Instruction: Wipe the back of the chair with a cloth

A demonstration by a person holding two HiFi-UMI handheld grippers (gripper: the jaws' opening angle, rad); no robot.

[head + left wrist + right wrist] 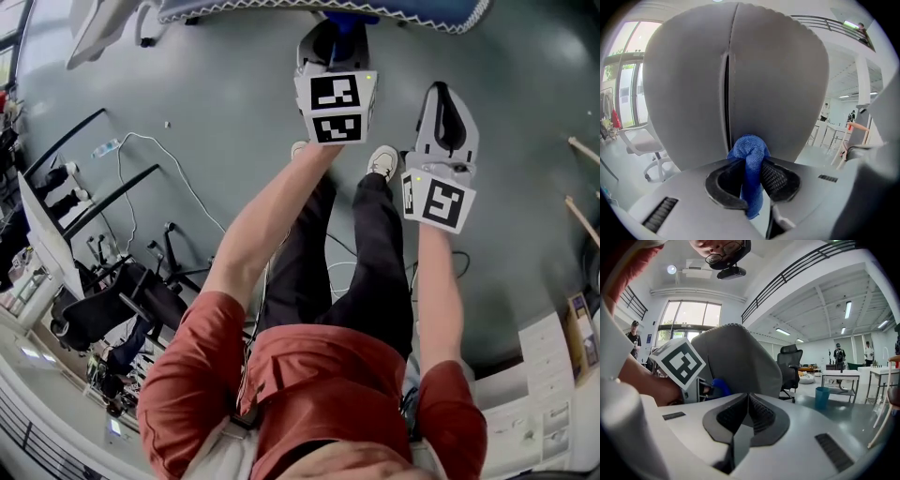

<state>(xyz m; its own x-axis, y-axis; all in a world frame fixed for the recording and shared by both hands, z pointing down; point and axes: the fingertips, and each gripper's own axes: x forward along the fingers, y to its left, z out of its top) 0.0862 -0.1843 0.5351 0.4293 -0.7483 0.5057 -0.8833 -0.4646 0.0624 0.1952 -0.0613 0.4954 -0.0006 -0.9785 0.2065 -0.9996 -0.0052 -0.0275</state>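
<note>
The person is standing over grey floor, and both bare arms are reaching straight out ahead of the body. In the head view the left arm is running from lower left up toward the top centre. The right arm is rising just right of centre and stopping lower in the frame.

The right gripper is hanging above the floor beside a white shoe. In its own view its jaws are lying closed against each other with nothing between them.

The left gripper is reaching further, up to the chair's top edge at the top of the head view. In the left gripper view its jaws are squeezing narrow on a blue cloth. A strip of it is hanging down between the pads, and a bunched end is sticking out past the tips. That bunched end is pressing on the grey chair back, low down and just right of its upright seam.

From the right gripper view, the left gripper's marker cube is sitting at left of centre. A bit of blue cloth is showing just beside it, against the same grey back.

Further off, a white chair is standing at the left of the left gripper view. A black office chair and a teal bin are standing right of centre in the right gripper view.
</note>
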